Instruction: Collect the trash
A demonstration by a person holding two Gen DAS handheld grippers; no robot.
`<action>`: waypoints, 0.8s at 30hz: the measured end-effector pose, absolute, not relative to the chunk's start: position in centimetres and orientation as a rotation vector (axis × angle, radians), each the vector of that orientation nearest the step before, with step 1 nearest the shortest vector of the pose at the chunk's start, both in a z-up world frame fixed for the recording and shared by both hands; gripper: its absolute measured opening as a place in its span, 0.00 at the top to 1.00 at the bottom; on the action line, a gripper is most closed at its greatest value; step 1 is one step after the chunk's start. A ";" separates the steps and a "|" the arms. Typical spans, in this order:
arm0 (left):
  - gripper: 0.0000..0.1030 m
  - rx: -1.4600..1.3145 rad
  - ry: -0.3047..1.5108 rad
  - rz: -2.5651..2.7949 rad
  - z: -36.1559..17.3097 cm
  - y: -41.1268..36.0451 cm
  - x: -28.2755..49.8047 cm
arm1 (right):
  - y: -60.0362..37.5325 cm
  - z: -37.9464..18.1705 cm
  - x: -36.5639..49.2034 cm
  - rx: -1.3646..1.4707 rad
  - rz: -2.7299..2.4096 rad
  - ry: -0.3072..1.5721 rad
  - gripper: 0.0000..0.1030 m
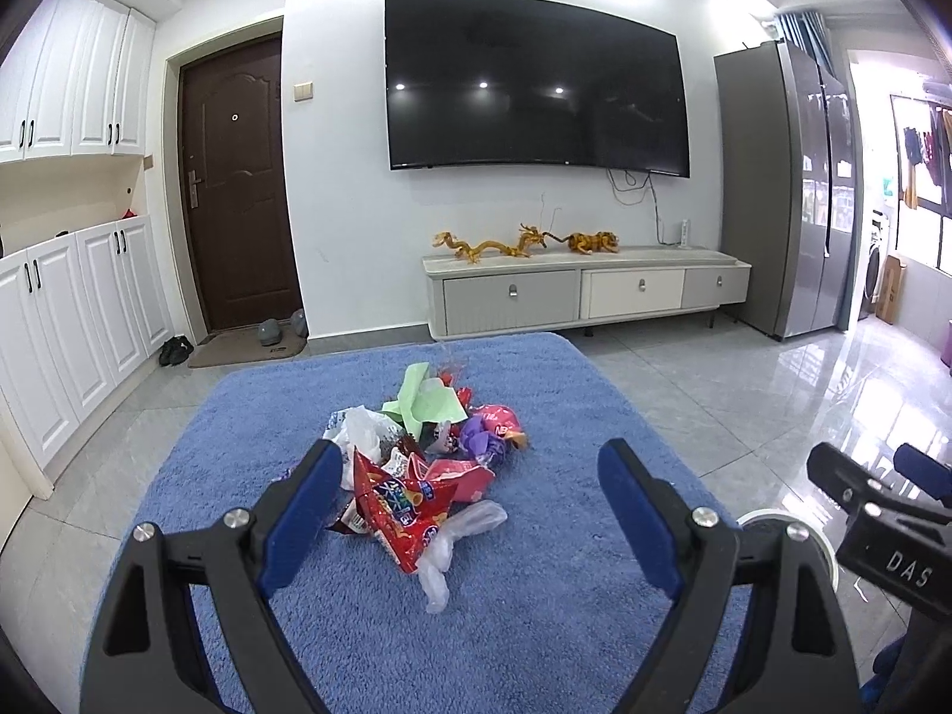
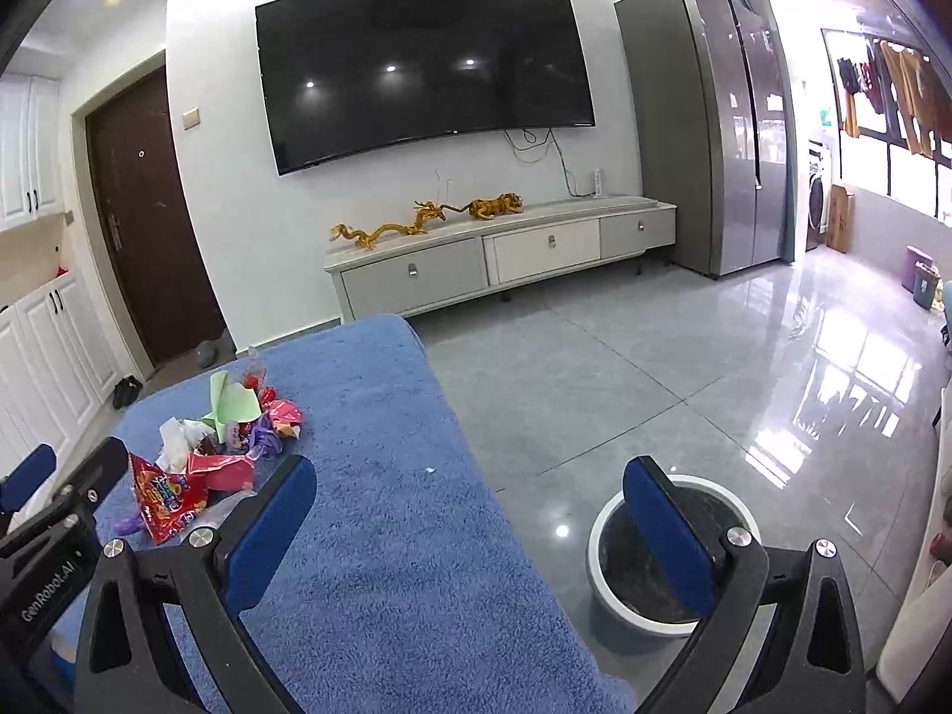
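left wrist view: the left hand-held gripper stands wide open with nothing gripped, its blue pads either side of the near end of a heap of trash lying on the blue-covered worktop. right wrist view: the right hand-held gripper is wide open and empty too, the heap at about 10 o'clock from it and a white-rimmed bin on the floor at its 3 o'clock, behind its right pad.
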State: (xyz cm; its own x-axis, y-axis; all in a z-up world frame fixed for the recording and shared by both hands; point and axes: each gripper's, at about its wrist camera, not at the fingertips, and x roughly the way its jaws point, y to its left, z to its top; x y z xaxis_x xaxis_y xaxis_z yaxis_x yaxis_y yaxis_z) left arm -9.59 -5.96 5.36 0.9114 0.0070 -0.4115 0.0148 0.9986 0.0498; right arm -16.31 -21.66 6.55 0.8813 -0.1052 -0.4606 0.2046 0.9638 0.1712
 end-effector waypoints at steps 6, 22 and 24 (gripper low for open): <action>0.12 0.042 0.410 -0.001 5.7 -5.8 -10.1 | -21.1 6.8 -16.9 0.199 -0.170 0.443 0.00; 0.05 0.012 0.398 -0.027 5.2 -5.4 -10.0 | -22.0 5.6 -16.4 0.215 -0.223 0.430 0.00; 0.05 0.005 0.407 -0.023 5.0 -5.3 -9.8 | -22.1 5.3 -16.3 0.221 -0.235 0.437 0.00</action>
State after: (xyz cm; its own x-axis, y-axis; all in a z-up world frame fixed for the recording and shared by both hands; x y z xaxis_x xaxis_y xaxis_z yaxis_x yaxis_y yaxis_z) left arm -9.79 -5.31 4.97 0.9180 -0.0214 -0.3961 0.0236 0.9997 0.0007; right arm -16.29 -22.13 5.31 0.8801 -0.1765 -0.4408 0.2705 0.9493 0.1599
